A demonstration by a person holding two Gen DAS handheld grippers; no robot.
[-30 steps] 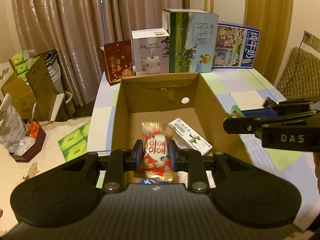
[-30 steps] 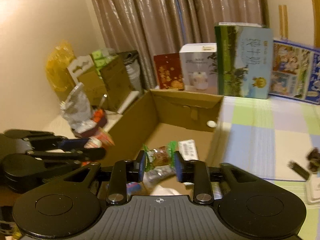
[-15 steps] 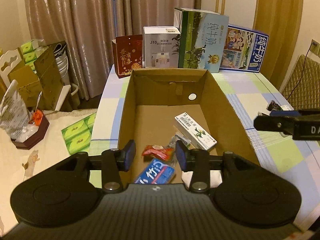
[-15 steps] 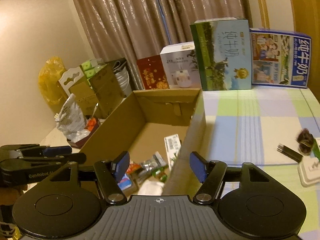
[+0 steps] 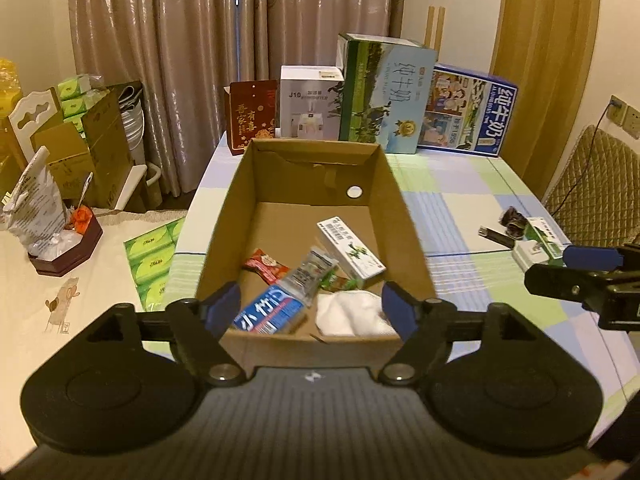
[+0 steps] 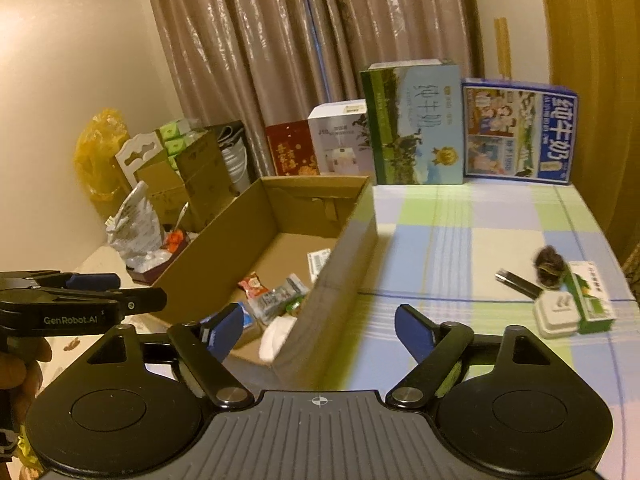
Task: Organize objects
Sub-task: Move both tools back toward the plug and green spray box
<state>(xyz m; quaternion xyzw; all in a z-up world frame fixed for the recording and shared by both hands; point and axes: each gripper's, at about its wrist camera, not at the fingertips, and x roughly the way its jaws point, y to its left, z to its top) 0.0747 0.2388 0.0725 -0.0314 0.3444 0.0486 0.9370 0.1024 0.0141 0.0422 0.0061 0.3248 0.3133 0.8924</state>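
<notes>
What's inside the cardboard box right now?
In the cardboard box: a white-and-green carton, a red snack packet, a clear packet, a blue packet and a white cloth. A green wrapper is mostly covered; anything beneath them is hidden.

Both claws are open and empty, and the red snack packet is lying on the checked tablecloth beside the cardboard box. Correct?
Not quite. The left claw and right claw are open and empty, but the red snack packet lies inside the open brown cardboard box, not on the checked tablecloth. The left wrist view shows it.
</notes>
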